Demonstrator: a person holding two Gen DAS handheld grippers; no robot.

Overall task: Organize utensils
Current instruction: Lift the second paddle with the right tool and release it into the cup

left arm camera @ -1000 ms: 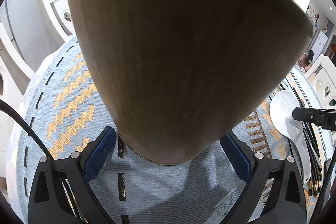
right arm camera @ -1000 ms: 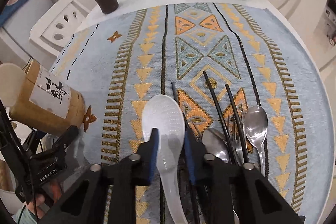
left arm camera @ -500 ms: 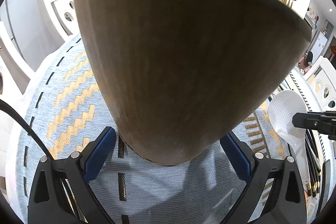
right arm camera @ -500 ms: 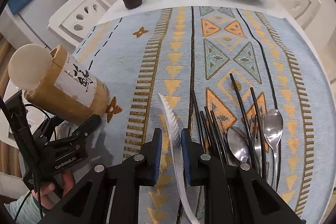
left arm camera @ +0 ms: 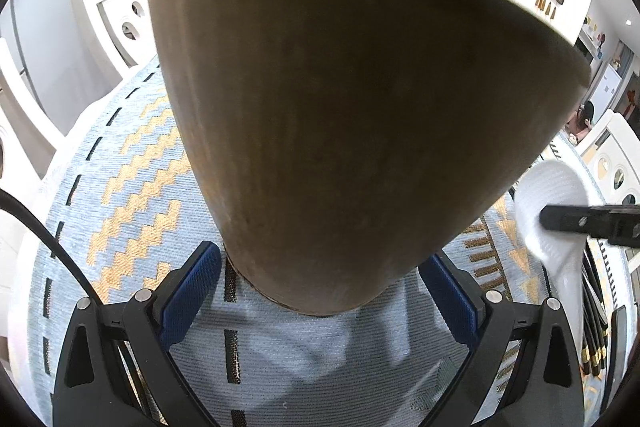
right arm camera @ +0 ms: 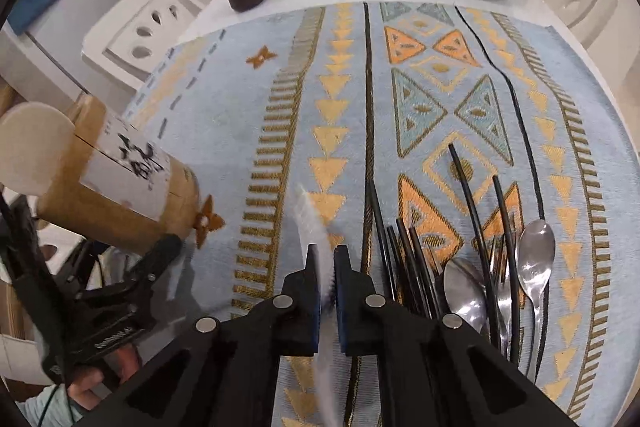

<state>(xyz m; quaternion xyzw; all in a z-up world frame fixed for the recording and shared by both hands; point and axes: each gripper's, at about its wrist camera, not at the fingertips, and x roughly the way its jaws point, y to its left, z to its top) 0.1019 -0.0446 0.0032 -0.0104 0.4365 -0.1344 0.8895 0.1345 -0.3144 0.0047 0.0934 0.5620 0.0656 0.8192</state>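
The white rice paddle (right arm camera: pixel 310 223) stands on edge between the pads of the right tool (right arm camera: pixel 326 267), its long axis running from the bottom of the right wrist view up and slightly left, blade end away from the camera over the patterned blue cloth (right arm camera: pixel 224 131). The jaws have just been closing and now clamp the paddle. In the left wrist view the paddle's dimpled blade (left arm camera: pixel 550 203) shows broadside, lifted off the cloth at the right edge.

The right tool points steeply down at the bench. Beside it to the right lie black chopsticks (right arm camera: pixel 408 255) and steel spoons (right arm camera: pixel 534 259), their long axes roughly parallel, handles toward the camera.

The left tool (left arm camera: pixel 324 291) angles downward, its blue pads (left arm camera: pixel 188 291) pressed on the base of the bamboo utensil holder (left arm camera: pixel 340 115), which tilts with its open mouth toward the left edge of the right wrist view. A hand (right arm camera: pixel 86 383) grips the left tool's handle.
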